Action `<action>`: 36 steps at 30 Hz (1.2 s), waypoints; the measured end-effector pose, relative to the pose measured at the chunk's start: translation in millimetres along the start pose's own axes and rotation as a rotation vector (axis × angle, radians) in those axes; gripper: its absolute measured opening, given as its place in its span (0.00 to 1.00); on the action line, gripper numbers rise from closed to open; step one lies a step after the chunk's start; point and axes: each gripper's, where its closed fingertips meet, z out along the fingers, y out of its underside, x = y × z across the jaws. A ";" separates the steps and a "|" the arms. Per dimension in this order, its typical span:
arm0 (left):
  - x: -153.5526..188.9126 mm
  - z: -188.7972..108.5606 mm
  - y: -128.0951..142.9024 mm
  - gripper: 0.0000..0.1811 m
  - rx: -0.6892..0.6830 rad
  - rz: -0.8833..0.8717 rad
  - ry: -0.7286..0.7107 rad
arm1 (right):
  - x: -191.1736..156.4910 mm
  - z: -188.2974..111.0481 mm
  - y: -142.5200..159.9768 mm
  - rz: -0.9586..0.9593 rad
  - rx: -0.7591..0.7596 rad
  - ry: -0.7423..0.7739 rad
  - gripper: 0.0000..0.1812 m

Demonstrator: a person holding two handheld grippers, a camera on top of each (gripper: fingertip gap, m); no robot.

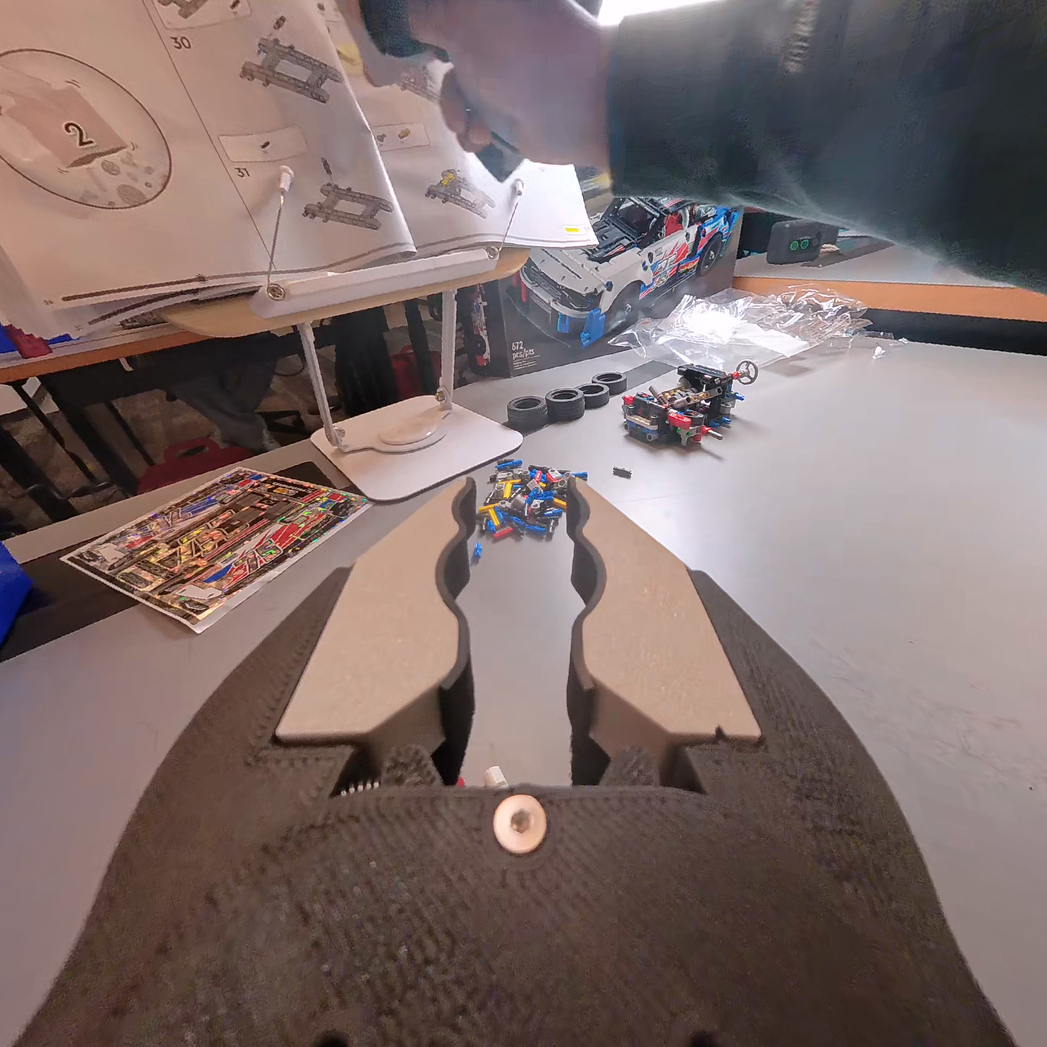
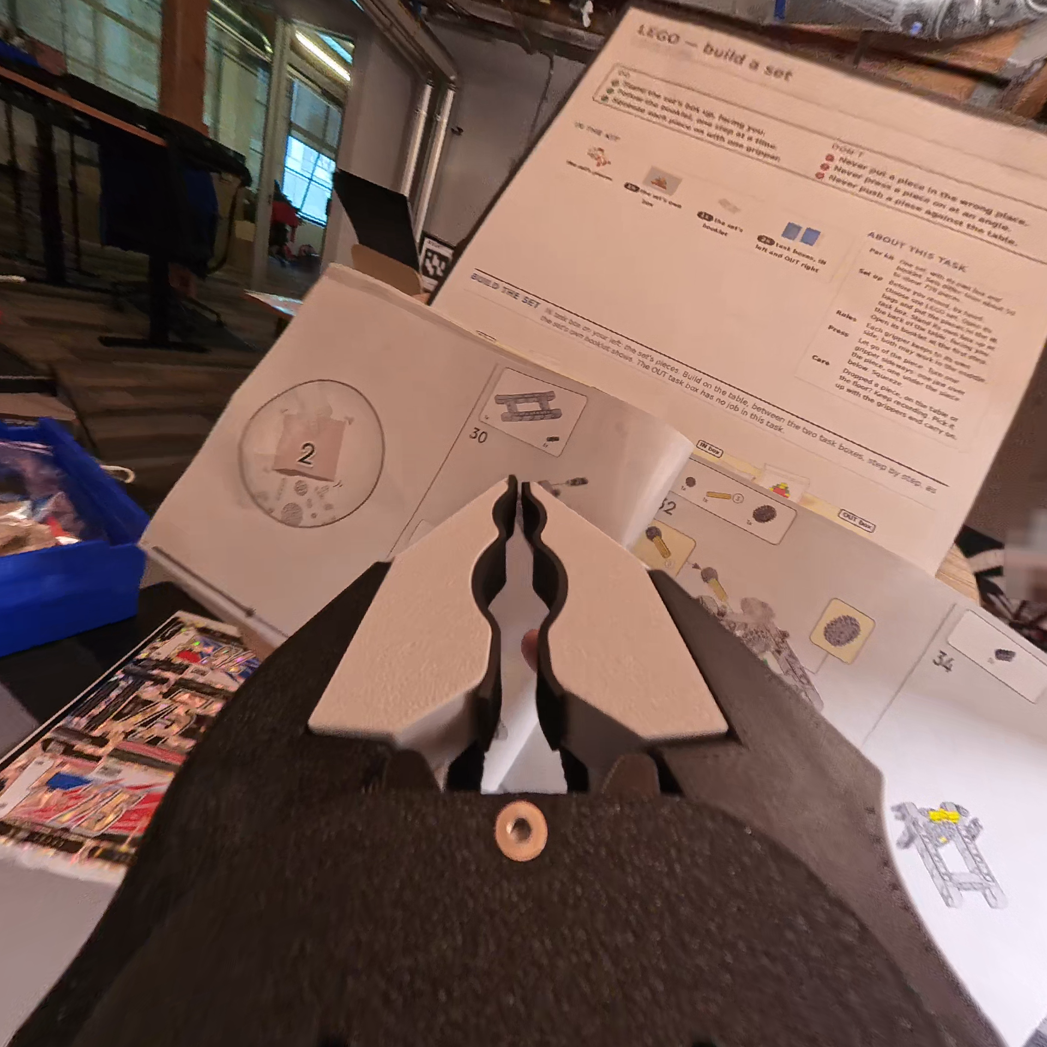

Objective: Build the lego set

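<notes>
My left gripper is open and empty, held low over the grey table, just short of a pile of small blue, black, yellow and red lego pins. A partly built lego chassis stands farther right, with a row of black tyres beside it. The instruction booklet lies open on a white stand. My right gripper is shut on a curled page of the booklet. In the left wrist view a hand and dark sleeve reach to that page.
A shiny sticker sheet lies at the left, also in the right wrist view. The set's box and empty clear bags sit at the back. A blue bin stands left; a printed task sheet stands behind the booklet.
</notes>
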 end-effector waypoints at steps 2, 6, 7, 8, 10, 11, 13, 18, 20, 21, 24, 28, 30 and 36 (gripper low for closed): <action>0.2 -0.3 -0.6 0.16 0.001 -0.007 0.002 | -7.5 -20.3 -2.1 -0.002 0.019 -0.039 0.00; -1.3 -1.9 -2.8 0.17 0.007 -0.005 -0.005 | -26.2 -72.9 -2.5 0.046 0.062 -0.134 0.01; -3.1 -2.8 -3.8 0.17 0.010 -0.008 -0.011 | -30.2 -88.6 0.4 0.063 0.068 -0.152 0.01; -5.5 -3.9 -5.2 0.17 0.014 -0.013 -0.020 | -33.6 -104.9 5.1 0.081 0.070 -0.167 0.01; -14.1 -6.3 -6.9 0.17 0.014 -0.026 -0.055 | -38.5 -138.6 18.7 0.126 0.062 -0.187 0.02; -20.0 -8.0 -7.7 0.17 0.012 -0.032 -0.080 | -40.2 -155.5 27.4 0.153 0.050 -0.193 0.02; -34.3 -13.5 -12.6 0.17 0.023 -0.036 -0.136 | -41.8 -189.3 45.6 0.198 0.029 -0.196 0.03; -66.6 -31.2 -30.3 0.16 0.056 0.008 -0.259 | -42.4 -261.6 110.5 0.242 -0.100 -0.158 0.06; -69.8 -33.5 -32.6 0.16 0.067 0.003 -0.268 | -44.3 -284.6 134.9 0.274 -0.148 -0.144 0.07; -69.5 -33.0 -31.4 0.16 0.064 -0.002 -0.265 | -45.1 -294.2 144.3 0.291 -0.160 -0.136 0.08; -62.5 -27.5 -24.6 0.16 0.049 0.000 -0.238 | -43.5 -313.8 159.7 0.329 -0.138 -0.084 0.09; -52.8 -19.1 -11.9 0.17 0.004 0.039 -0.207 | -45.7 -322.0 158.7 0.314 -0.081 -0.065 0.13; -50.0 -18.9 -13.6 0.17 0.010 0.040 -0.195 | -42.8 -323.2 149.8 0.255 -0.053 -0.063 0.16; -54.8 -22.3 -16.2 0.17 0.029 0.013 -0.203 | -46.8 -330.5 151.8 0.240 -0.036 -0.092 0.23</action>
